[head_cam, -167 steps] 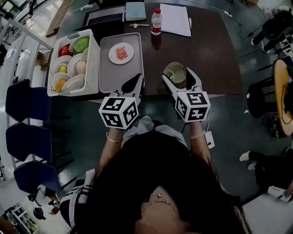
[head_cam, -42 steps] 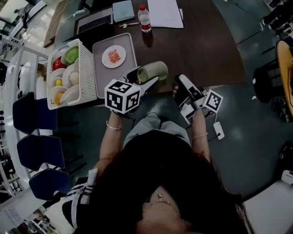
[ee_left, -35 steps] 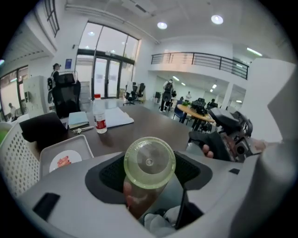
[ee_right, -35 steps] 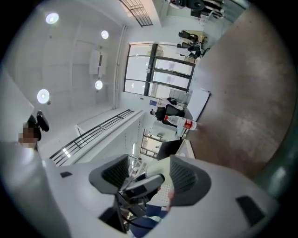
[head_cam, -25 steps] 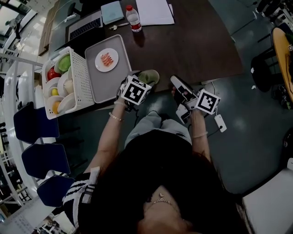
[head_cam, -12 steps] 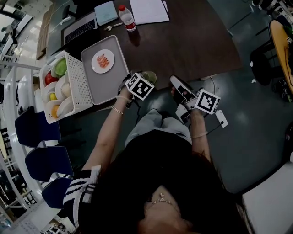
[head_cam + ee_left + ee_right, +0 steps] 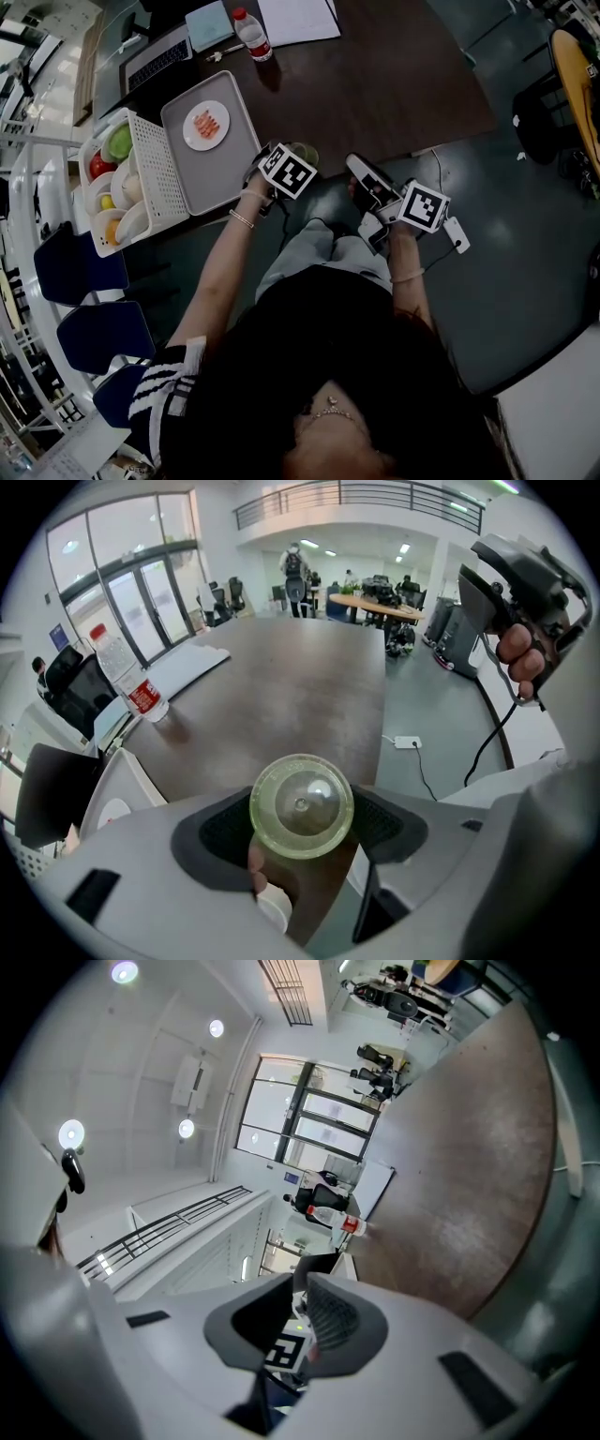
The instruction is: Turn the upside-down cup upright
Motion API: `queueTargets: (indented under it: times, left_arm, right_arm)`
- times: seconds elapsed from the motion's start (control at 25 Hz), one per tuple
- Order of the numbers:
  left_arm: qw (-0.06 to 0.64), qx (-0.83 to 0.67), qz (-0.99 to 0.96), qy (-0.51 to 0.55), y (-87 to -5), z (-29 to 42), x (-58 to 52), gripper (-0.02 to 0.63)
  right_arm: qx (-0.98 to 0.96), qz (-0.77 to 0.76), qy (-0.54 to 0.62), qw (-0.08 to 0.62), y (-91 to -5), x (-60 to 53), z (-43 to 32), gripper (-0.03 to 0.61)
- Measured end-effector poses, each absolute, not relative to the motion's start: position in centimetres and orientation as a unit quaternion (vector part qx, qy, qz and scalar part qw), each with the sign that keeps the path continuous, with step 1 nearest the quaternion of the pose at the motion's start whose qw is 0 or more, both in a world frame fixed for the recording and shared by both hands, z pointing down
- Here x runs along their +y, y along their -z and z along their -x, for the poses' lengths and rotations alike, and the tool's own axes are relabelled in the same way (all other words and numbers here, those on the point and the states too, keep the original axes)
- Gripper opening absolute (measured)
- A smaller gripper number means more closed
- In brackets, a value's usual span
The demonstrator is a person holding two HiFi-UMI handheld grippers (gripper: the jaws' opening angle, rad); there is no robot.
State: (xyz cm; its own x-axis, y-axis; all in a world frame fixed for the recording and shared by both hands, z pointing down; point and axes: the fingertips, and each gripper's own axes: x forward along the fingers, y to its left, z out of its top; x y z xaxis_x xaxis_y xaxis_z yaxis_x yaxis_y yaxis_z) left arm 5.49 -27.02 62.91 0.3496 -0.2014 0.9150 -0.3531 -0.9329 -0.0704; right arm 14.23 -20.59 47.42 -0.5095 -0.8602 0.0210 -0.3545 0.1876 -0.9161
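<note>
- At the near edge of the worktop (image 7: 394, 84): pale green cup (image 7: 304, 153), just right of the grey tray's (image 7: 234, 164) near corner.
- Right of the cup, bare dark worktop out to its right and far edges; nothing standing in that stretch.
- Left of the cup, closely packed: tray with a small plate (image 7: 206, 126) on it, then a white basket (image 7: 150, 167) of dishes and fruit touching the tray's left side.
- Along the far edge, well apart from the cup: bottle (image 7: 251, 34), laptop (image 7: 159, 61) and papers (image 7: 295, 17).
- Past the near edge, open grey floor (image 7: 525, 234); blue chairs (image 7: 80, 267) far off to the left.
- Left gripper (image 7: 291, 164): pointing steeply down at the worktop's edge, jaws clamped on the cup, one dark pad against each side.
- From the left gripper view, the cup's round end (image 7: 301, 805) facing the camera; cannot tell there whether it is the mouth or the base, nor whether the cup rests on the worktop.
- Right gripper (image 7: 359, 169): just off the near edge, over the floor, near the cup but apart from it, roughly level.
- Its jaws drawn together at the tips, a thin slit lower down, nothing gripped; only the left gripper's marker cube (image 7: 284, 1356) visible beyond the slit.
</note>
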Motion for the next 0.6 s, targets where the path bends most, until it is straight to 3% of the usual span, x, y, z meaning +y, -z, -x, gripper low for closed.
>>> queueTargets:
  times: [0.6]
  left_arm:
    - [0.064,-0.182,-0.839,-0.509,-62.74,-6.45,-27.54,0.319]
  right_arm:
    - [0.719,0.418,0.482,0.274,-47.33,-20.18,-14.31,0.055]
